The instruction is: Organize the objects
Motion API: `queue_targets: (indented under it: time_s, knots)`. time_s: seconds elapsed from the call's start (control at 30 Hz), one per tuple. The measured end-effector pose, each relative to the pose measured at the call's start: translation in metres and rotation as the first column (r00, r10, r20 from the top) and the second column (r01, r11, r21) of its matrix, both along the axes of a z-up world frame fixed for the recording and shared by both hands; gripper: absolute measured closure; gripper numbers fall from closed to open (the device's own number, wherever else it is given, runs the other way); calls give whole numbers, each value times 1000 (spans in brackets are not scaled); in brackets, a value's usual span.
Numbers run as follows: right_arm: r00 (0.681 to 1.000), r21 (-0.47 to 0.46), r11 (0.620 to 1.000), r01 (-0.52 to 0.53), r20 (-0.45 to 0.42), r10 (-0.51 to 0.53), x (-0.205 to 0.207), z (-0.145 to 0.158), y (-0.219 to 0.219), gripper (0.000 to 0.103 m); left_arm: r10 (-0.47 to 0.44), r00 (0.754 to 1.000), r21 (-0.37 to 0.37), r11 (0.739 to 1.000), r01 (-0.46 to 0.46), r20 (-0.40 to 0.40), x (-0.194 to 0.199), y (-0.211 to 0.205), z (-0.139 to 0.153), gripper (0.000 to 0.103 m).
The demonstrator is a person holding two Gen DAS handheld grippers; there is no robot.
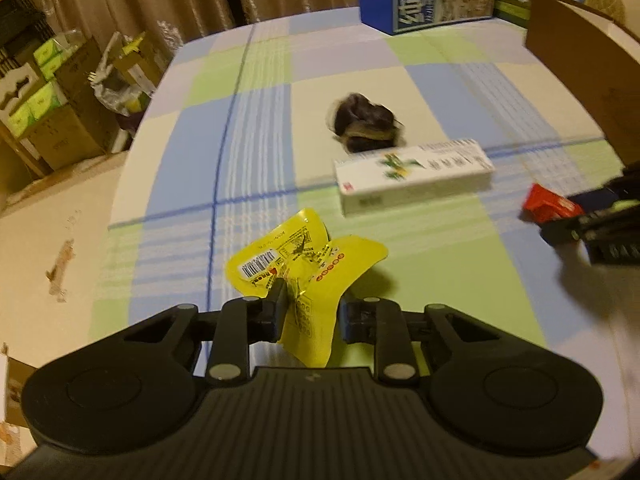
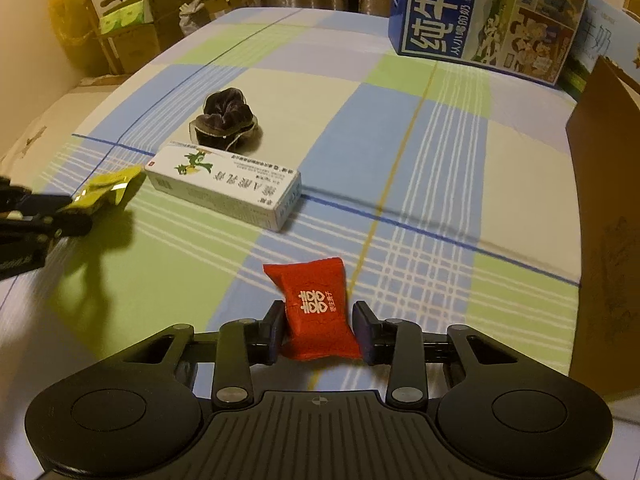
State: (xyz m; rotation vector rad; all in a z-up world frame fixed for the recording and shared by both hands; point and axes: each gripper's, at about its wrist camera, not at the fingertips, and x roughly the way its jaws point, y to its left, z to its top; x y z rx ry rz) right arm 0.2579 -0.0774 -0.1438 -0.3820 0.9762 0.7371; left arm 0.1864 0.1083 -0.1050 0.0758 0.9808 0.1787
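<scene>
The left gripper [image 1: 310, 308] holds a crumpled yellow packet [image 1: 304, 264], its fingers closed in on the foil, above the near part of a checked cloth [image 1: 248, 140]. The right gripper [image 2: 318, 326] holds a red pouch [image 2: 316, 308] between its fingers, the pads pressing both sides of it, low over the cloth near the front edge.

In the right wrist view the left gripper and its yellow packet show at the left edge, well apart from the red pouch. A white box [image 2: 224, 186] lies flat on the cloth between and beyond the two grippers. A dark scrunchie [image 2: 226, 120] sits just behind the box, touching or nearly touching its far side. A blue milk carton [image 2: 472, 12] stands at the far right of the cloth. A brown cardboard box [image 2: 608, 216] rises at the right edge. Stacked boxes [image 1: 60, 112] stand on the floor to the far left.
</scene>
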Motion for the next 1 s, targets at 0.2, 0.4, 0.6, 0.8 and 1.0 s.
queue_targets:
  time_s: [0.2,0.4,0.6,0.8,1.0]
  knots:
    - [1000,0,1000,-1,-8,1,-13,2,-19,74,-108,994,12,994,108,-12,-40,-12,-2,78]
    - [999,4,1000,16,-29,-16,-20,4,-35,74,-71,996,-133,989,63,-56,-64,2,-1,55]
    - [998,3,999,36,-42,-36,-25,6,-46,74,31,998,-295,954,-44,-48,-69,12,10,29]
    - [998,3,999,50,-43,-50,-28,7,-52,74,193,977,-360,909,-212,-86,-45,26,2,18]
    - [997,2,998,59,-43,-59,-30,8,-56,74,224,964,-294,920,-258,-142,-23,24,-13,19]
